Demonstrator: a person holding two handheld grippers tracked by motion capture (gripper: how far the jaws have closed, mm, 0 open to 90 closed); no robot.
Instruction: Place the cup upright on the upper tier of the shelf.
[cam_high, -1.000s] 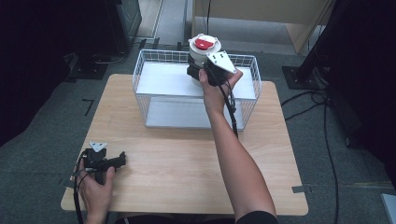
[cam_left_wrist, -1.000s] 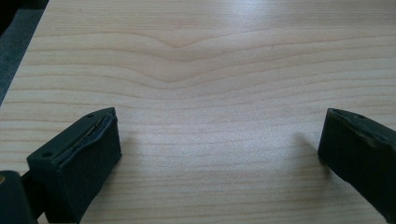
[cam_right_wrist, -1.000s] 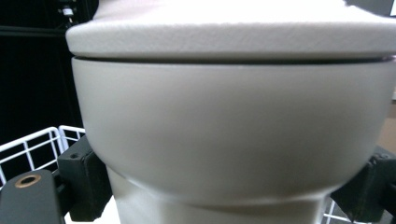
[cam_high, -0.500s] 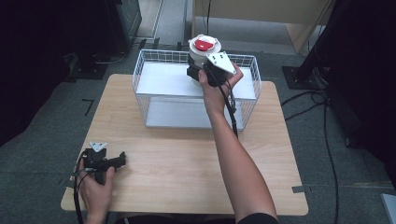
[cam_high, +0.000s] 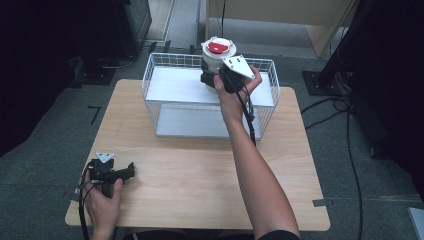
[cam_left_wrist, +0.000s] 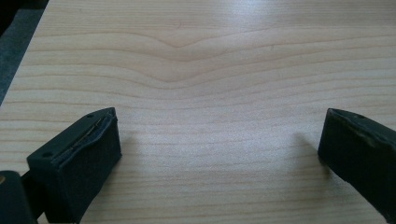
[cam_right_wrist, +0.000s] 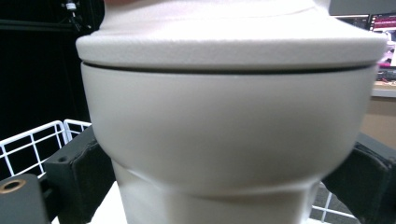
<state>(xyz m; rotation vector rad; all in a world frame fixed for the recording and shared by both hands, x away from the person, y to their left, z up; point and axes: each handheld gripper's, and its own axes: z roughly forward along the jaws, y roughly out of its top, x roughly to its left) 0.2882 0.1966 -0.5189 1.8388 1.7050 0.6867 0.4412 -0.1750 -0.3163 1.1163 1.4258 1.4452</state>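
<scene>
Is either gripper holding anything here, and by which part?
The right gripper clamps the white lidded container around its narrower lower body, above the wire basket. The left gripper is open, holding nothing.

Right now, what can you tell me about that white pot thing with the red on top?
The white container looks like matte plastic, with a wide overhanging lid, a dark seam beneath it and a narrower base. A red patch sits on top. It stands upright, held above the wire basket, clamped at its lower body by the right hand-held gripper.
</scene>
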